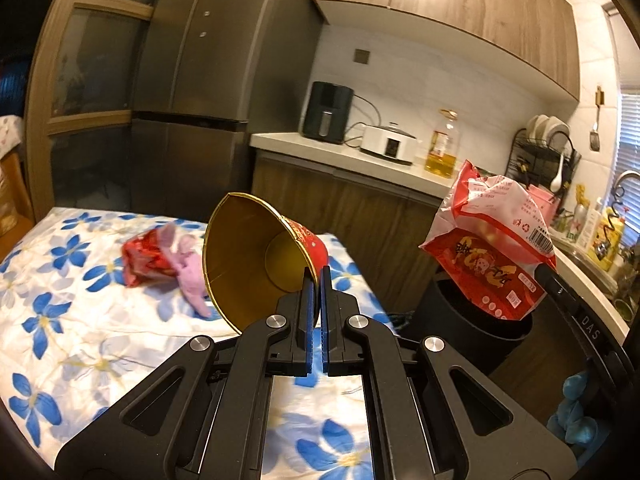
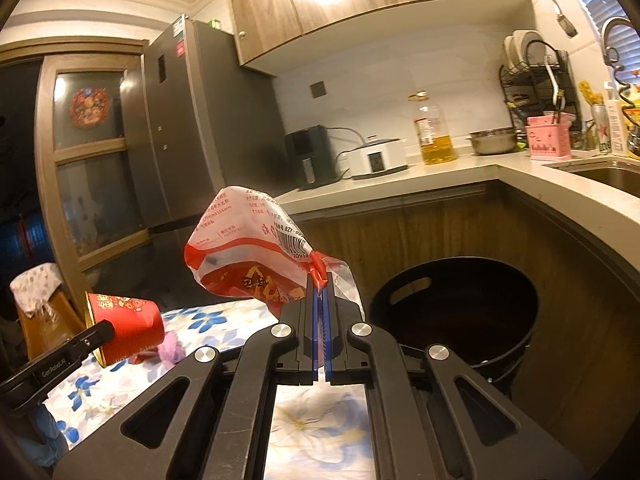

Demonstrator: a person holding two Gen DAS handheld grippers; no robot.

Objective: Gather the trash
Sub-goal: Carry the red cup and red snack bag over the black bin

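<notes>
Gripping a red paper cup (image 1: 256, 256) in your left gripper (image 1: 317, 276), your right gripper (image 2: 320, 280) pinches a red-and-white snack bag (image 2: 248, 252) lower centre, beside the black bin (image 2: 460, 312).

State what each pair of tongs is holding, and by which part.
Left tongs: red paper cup with gold lining, pinched by its rim. Right tongs: red-and-white plastic wrapper, pinched at one edge.
</notes>
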